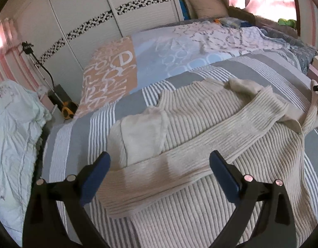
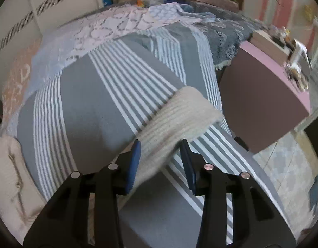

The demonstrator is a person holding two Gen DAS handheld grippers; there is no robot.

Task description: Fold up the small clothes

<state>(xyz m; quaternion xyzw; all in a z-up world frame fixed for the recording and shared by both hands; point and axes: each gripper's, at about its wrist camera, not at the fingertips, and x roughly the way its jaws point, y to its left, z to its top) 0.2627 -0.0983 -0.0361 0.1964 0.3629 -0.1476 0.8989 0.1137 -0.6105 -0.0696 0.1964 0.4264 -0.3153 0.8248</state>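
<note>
Lying spread on the bed, a cream ribbed sweater covers most of the grey and white striped cover. At the far left of the left wrist view, a crumpled white quilt sits beside the bed, with a white wardrobe behind it. The left gripper hovers just above the sweater with its jaws wide apart, a folded sleeve lying across the body of the sweater between them. To the right, the other sleeve runs off toward the edge of the frame.

In the right wrist view, the right gripper has its jaws partly apart, and the cuff end of that sleeve passes between them, lifted clear of the striped cover. Whether the pads actually pinch the knit I cannot tell. Further right stands a pink cabinet beside the bed.
</note>
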